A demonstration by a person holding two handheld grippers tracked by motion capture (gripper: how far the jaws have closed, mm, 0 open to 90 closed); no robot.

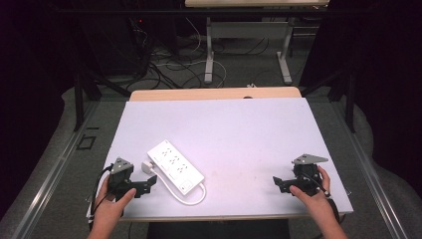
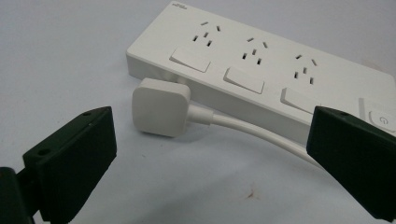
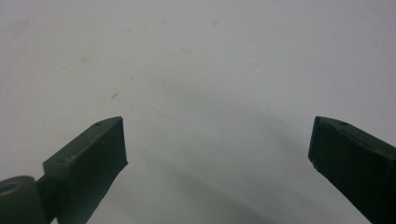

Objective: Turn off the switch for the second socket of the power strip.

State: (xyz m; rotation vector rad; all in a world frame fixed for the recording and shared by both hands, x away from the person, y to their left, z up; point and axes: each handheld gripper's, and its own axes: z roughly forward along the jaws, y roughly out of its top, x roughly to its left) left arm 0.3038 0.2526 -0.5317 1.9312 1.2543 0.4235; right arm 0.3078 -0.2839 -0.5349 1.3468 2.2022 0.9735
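The plug (image 2: 159, 106) lies on the bench (image 1: 239, 124) just ahead of the left claw (image 2: 210, 154), against the power strip (image 2: 261, 70) beyond, both that claw and the right claw (image 3: 217, 154) gaping wide and empty.

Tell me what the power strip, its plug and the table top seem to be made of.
Power strip: likely hard white plastic, smooth with a slight sheen and crisp moulded edges.
Plug: the same sort of white plastic, matte, with rounded corners; its cord looks like smooth flexible plastic or rubber.
Table top: a pale matte sheet, perhaps laminate or board, lightly stained; the material is uncertain.
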